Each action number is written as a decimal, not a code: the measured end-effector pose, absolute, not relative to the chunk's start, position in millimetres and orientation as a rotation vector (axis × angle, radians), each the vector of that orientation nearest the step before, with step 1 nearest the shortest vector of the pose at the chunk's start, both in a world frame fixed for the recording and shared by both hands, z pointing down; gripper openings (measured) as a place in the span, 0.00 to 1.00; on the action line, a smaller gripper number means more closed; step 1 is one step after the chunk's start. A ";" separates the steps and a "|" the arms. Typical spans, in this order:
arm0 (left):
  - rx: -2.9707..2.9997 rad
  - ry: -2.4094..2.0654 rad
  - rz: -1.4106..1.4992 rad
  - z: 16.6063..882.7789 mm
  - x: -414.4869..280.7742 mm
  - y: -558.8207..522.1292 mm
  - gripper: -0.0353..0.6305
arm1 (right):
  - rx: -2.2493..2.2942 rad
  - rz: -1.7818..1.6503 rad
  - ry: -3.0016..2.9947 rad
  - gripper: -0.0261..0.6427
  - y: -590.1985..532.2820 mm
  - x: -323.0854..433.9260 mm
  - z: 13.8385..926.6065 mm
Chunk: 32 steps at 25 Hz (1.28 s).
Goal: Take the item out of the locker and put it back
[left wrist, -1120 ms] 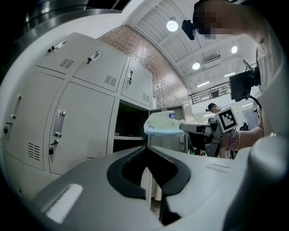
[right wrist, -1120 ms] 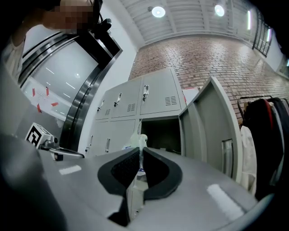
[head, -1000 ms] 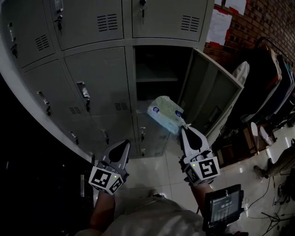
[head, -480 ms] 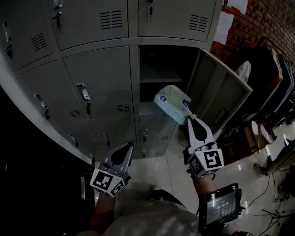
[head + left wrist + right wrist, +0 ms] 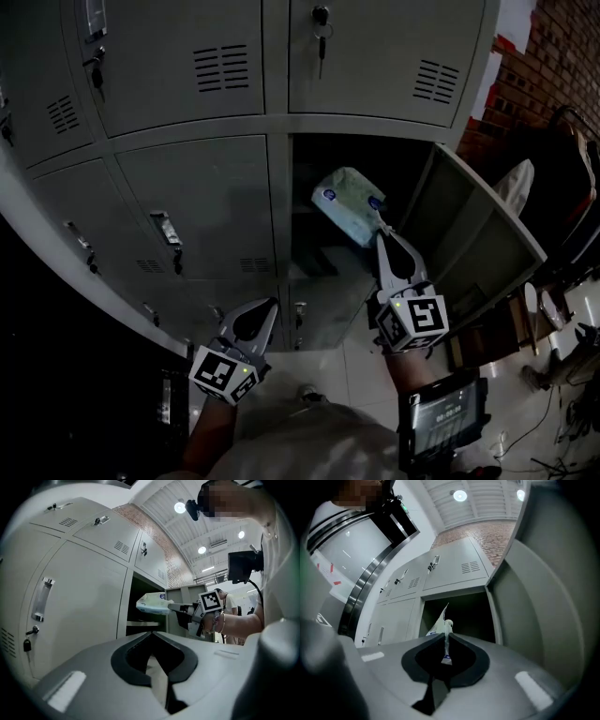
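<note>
While read from the head view, grip: right gripper (image 5: 382,232) is pressed together on a thin end flap of the pack (image 5: 349,202), nothing more.
Head view, place: pack hangs in the air at the mouth of the open locker (image 5: 278,216) compartment, resting on nothing.
Head view, risk: with so little film pinched, the soft pack may slip or tear free if swung.
Head view, room: door (image 5: 478,248) stands out to the right, near the gripper; the frame post bounds the left. A sideways drift could knock either.
Left gripper view, state: left gripper (image 5: 153,634) is pressed together on nothing, low and well apart from the pack (image 5: 151,604).
Left gripper view, edges: shelf (image 5: 140,624) lies below the pack, and a sagging corner could catch its front lip.
Right gripper view, grip: the flap (image 5: 446,641) stands edge-on between the closed jaws, with the pack's bulk (image 5: 439,623) beyond the tips.
Right gripper view, room: the dark compartment (image 5: 468,616) lies straight ahead and looks unobstructed; the door (image 5: 534,602) fills the right side.
</note>
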State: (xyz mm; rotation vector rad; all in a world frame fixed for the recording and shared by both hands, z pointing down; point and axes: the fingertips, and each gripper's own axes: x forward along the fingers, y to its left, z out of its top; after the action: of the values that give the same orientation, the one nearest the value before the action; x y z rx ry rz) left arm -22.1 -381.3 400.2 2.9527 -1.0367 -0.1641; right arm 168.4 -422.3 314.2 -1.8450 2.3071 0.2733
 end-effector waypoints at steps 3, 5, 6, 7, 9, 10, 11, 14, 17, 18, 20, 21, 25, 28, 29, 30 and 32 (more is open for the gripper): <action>2.951 -1.063 -0.169 395.9 -15.4 -410.8 0.06 | -1.848 0.304 2.316 0.06 -459.0 173.7 309.3; 2.943 -1.088 -0.183 390.2 -13.2 -427.2 0.06 | -1.880 0.324 2.321 0.06 -483.2 178.6 310.3; 2.941 -1.093 -0.180 389.2 -12.2 -433.8 0.06 | -1.891 0.332 2.326 0.06 -494.4 179.8 311.6; 2.940 -1.094 -0.171 389.8 -11.3 -439.7 0.06 | -1.894 0.333 2.336 0.06 -504.7 179.7 313.6; 2.931 -1.103 -0.164 392.3 -12.0 -451.2 0.06 | -1.886 0.324 2.369 0.06 -521.8 175.9 319.5; 2.921 -1.117 -0.172 392.7 -13.9 -457.3 0.06 | -1.885 0.330 2.387 0.06 -528.4 173.0 322.5; 2.909 -1.133 -0.180 392.9 -16.3 -463.0 0.06 | -1.888 0.338 2.402 0.06 -534.0 170.2 325.6; 2.877 -1.184 -0.203 392.2 -24.0 -476.0 0.06 | -1.886 0.346 2.444 0.06 -545.3 162.9 336.0; 2.866 -1.199 -0.198 394.6 -27.6 -480.2 0.06 | -1.849 0.305 2.442 0.11 -548.2 161.6 340.6; 2.861 -1.200 -0.192 396.6 -28.9 -480.4 0.06 | -1.834 0.294 2.433 0.17 -547.3 161.7 339.3; 2.855 -1.203 -0.188 397.8 -31.1 -479.6 0.06 | -1.813 0.305 2.419 0.31 -542.6 160.8 333.8; 2.855 -1.205 -0.190 396.8 -31.9 -478.5 0.06 | -1.806 0.321 2.413 0.33 -538.8 159.8 330.6; 2.869 -1.195 -0.198 390.9 -34.6 -468.3 0.06 | -1.791 0.330 2.379 0.35 -523.2 158.6 322.6; 2.878 -1.169 -0.196 388.2 -34.5 -454.0 0.06 | -1.791 0.296 2.378 0.33 -501.6 156.1 322.2; 2.880 -1.160 -0.196 387.7 -34.9 -448.7 0.06 | -1.790 0.300 2.394 0.25 -492.6 152.4 323.4; 2.883 -1.150 -0.195 387.5 -35.5 -443.0 0.06 | -1.787 0.308 2.417 0.12 -483.5 147.3 325.2; 2.892 -1.132 -0.190 388.3 -37.5 -428.9 0.06 | -1.776 0.312 2.477 0.04 -463.8 134.3 332.5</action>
State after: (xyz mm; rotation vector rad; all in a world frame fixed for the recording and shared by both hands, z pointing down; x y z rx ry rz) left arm -37.5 -428.9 388.3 2.8920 -1.1318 -0.1898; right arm 134.3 -463.8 332.5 -1.7763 2.4771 0.3123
